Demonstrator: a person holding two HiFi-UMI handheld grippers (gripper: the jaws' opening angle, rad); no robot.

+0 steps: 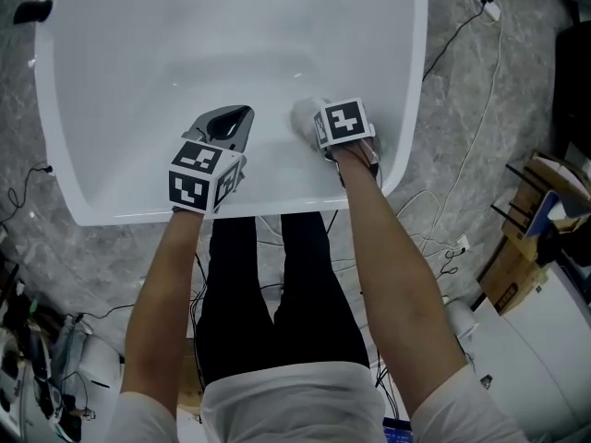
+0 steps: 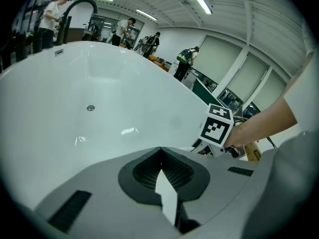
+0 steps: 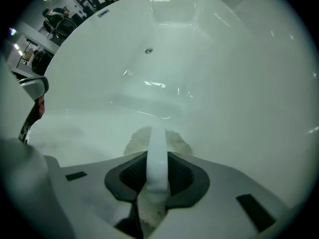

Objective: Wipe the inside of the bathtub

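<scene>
While left tongs pressed together (empty), right tongs tight on pale cloth against bathtub wall.

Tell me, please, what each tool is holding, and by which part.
The right tool is shut on a whitish cloth, clamping its near end; the rest bulges beyond the tips, inside the bathtub. The left tool is shut and holds nothing.

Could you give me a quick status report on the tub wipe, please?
Left gripper shut, empty, over the bathtub's near end. Right gripper shut on the white cloth, cloth against the inner wall. Nothing in the way inside.
</scene>
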